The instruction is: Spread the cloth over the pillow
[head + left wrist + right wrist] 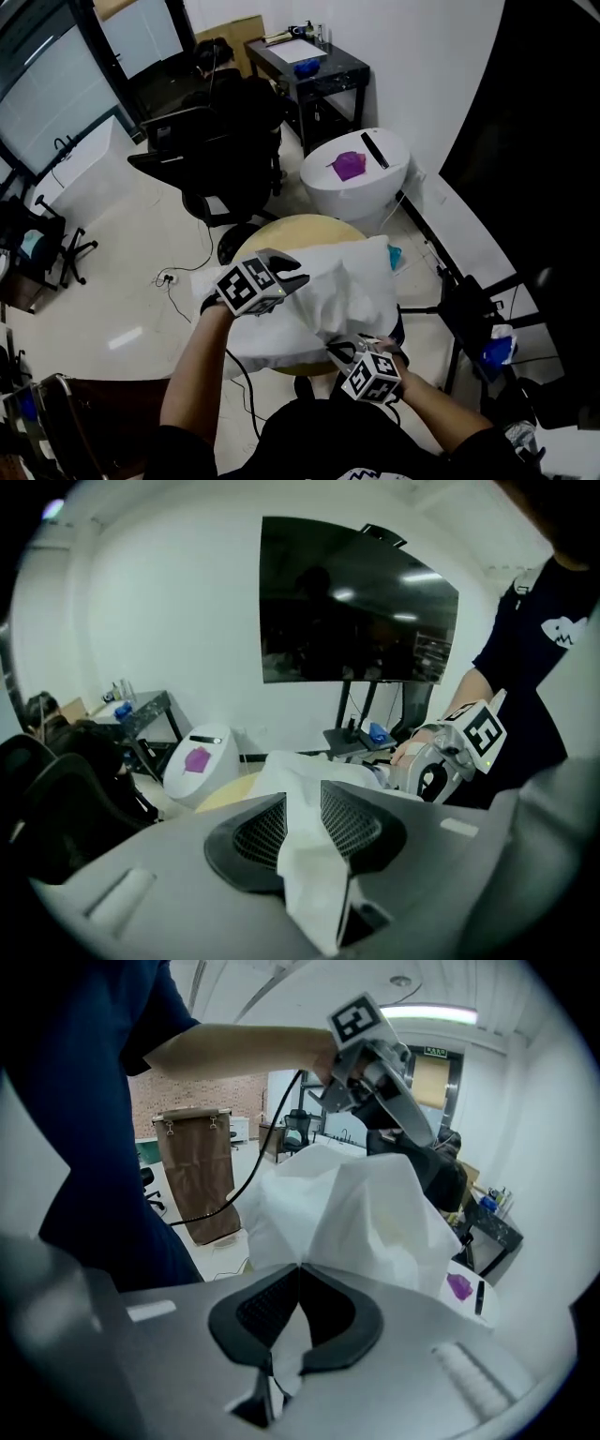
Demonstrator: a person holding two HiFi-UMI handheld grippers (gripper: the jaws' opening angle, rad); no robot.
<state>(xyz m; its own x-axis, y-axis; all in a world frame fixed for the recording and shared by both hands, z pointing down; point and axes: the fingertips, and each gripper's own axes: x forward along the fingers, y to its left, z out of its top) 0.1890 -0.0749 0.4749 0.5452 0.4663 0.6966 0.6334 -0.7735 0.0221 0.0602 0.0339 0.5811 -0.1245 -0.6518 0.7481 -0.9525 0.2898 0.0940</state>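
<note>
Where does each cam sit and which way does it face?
Head view: on the head, steeply down at the cloth on the table; both forearms, left gripper and right gripper show.
Left gripper view: on the left gripper, along its jaws toward the screen; right hand, torso show.
Right gripper view: on the right gripper, along its jaws over the cloth; left arm shows.
Shared: all see the cloth; each gripper view sees the other gripper.

Office or lab room, black swivel chairs (202, 150), dark desk (339, 67), large screen on stand (356, 602), glass partition walls (37, 103)
</note>
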